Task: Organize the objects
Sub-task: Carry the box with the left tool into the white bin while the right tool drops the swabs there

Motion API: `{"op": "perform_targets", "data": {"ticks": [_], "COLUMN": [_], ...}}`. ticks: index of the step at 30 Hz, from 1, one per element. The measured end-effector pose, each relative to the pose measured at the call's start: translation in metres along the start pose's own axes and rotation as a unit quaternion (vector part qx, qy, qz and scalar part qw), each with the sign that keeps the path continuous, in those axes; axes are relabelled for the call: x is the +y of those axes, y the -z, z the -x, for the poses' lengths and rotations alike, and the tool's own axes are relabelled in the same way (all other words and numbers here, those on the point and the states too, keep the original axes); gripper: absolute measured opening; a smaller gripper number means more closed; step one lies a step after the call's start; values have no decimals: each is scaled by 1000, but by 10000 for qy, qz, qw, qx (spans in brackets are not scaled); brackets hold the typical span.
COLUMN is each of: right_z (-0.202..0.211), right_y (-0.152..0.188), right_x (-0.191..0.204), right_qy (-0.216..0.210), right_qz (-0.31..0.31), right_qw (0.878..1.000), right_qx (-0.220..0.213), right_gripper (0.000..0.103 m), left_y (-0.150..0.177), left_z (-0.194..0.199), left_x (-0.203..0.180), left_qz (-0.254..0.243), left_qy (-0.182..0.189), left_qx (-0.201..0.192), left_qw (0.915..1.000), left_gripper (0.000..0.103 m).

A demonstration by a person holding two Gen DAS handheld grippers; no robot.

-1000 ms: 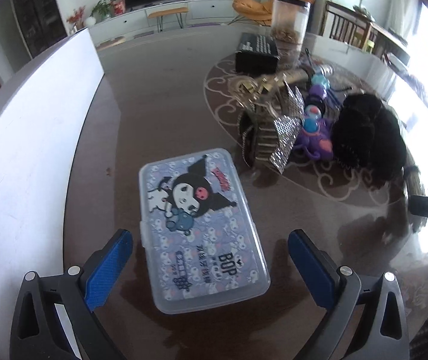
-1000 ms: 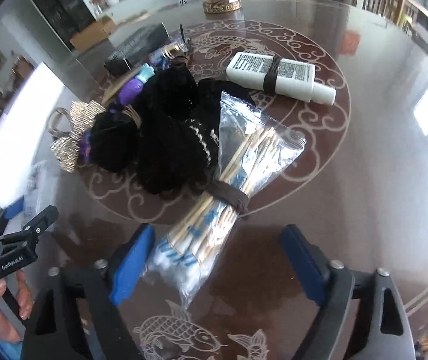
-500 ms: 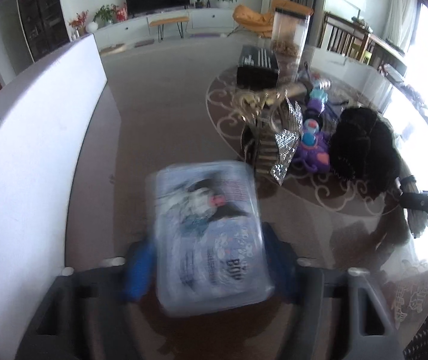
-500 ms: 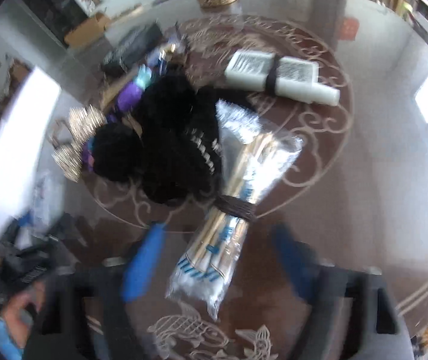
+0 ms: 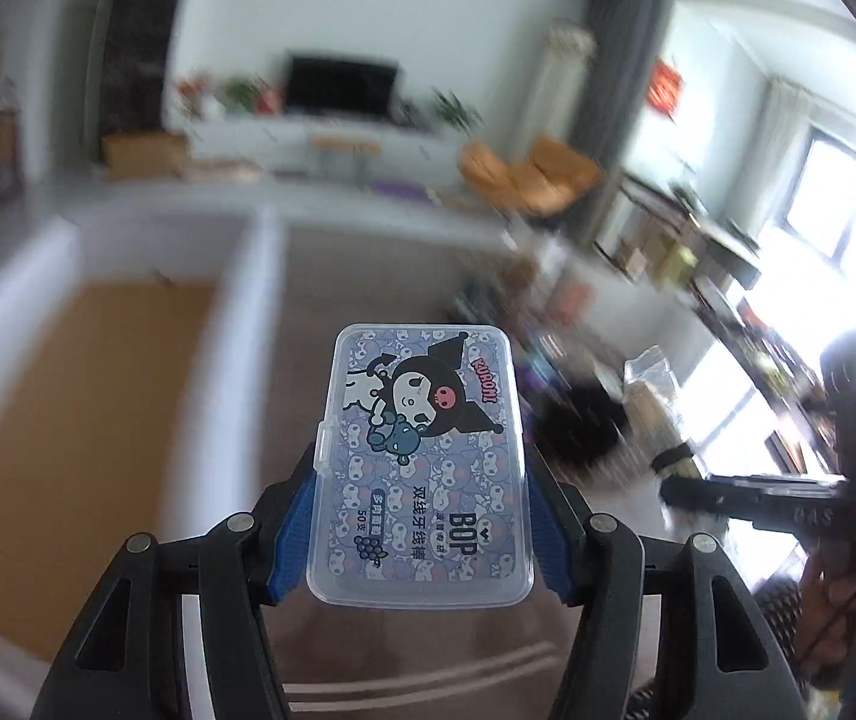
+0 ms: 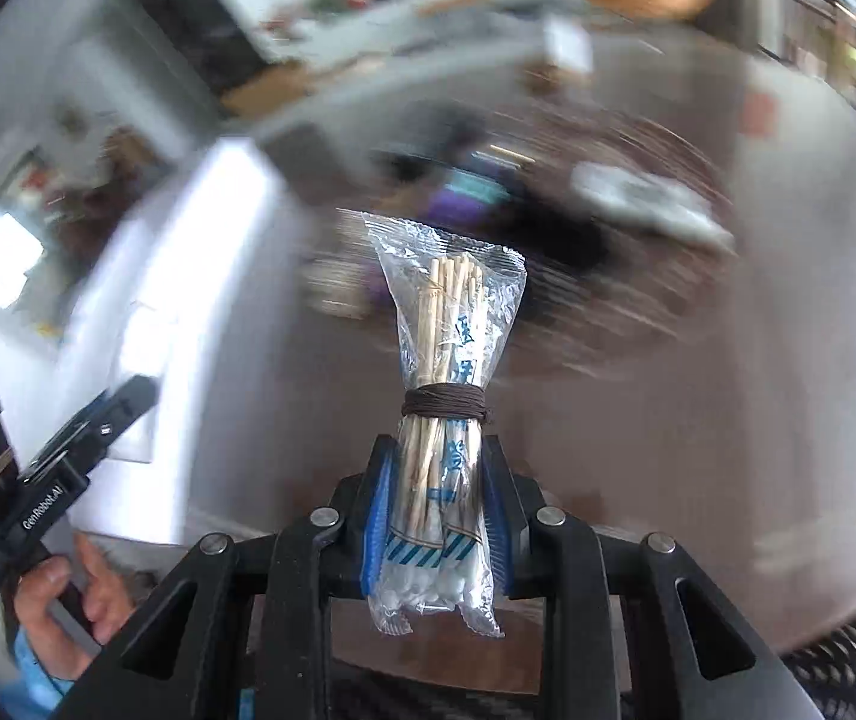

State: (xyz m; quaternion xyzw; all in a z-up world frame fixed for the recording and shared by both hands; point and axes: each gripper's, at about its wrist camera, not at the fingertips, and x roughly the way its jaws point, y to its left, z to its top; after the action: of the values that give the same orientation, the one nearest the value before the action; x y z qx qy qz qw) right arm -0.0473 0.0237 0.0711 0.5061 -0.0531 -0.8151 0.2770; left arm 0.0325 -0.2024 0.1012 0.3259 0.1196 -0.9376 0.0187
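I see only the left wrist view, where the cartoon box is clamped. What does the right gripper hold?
Observer: The right gripper is shut on a clear bag of cotton swabs.
Operator: Where on the bag does it grip?
Observer: Near the cotton-tip end, below the dark band wound around the bag's middle.
Operator: Does the bag touch the table?
Observer: No, it stands clear of the table, with its sealed end pointing away from the camera.
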Motion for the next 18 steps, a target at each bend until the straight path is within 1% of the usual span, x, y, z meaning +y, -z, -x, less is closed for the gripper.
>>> {"op": "perform_targets", "data": {"ticks": [2,3,4,5,6,7,9,10,11,12,13,14,16,17,18], "right_z": [1,-4,-9,-15,-23,-30,-53,-64,-75,-85,-93,-95,-92,-87,-81], "right_y": [-16,-25,-33,-37,-42,-44,-45,-45,-44,-42,-40,-39,-39,-39,-39], "right_x": [45,78,109,131,164,184,222,231,238,244,246,244,231,224,212], "right_qy": [-438,-717,-957,-1111,-1334,-1435,-1661,-1715,-1715,-1614,-1476,-1427,-1475,-1478,-1418], "right_qz": [377,641,880,1038,1288,1443,1660,1699,1742,1777,1790,1762,1623,1567,1520], "right_qw": [9983,9952,9914,9883,9826,9790,9720,9702,9691,9699,9719,9732,9753,9763,9781], "right_qx": [-109,-154,-151,-138,-137,-111,97,207,320,399,401,379,280,204,75], "right_gripper": [28,28,28,28,28,28,29,30,35,46,51,56,56,60,67], "left_y": [-14,-17,-19,-18,-17,-15,-9,-6,-1,1,5,8,9,8,7], "left_z": [30,38,45,49,50,50,36,28,19,15,12,7,5,3,2], "left_x": [37,52,70,85,105,119,148,157,168,174,179,180,176,171,160], "left_qz": [204,291,372,445,569,664,782,794,868,951,1058,1114,1130,1103,1046], "left_qy": [-457,-663,-939,-1194,-1440,-1577,-1958,-2103,-2260,-2297,-2255,-2197,-2176,-2168,-2118], "left_qx": [-249,-320,-366,-337,-270,-184,289,472,692,784,843,837,786,740,671], "left_qw": [9984,9969,9942,9913,9876,9851,9771,9733,9678,9654,9648,9656,9663,9671,9694], "left_gripper": [61,61,61,61,61,61,61,63,67,77,80,80,80,80,80]}}
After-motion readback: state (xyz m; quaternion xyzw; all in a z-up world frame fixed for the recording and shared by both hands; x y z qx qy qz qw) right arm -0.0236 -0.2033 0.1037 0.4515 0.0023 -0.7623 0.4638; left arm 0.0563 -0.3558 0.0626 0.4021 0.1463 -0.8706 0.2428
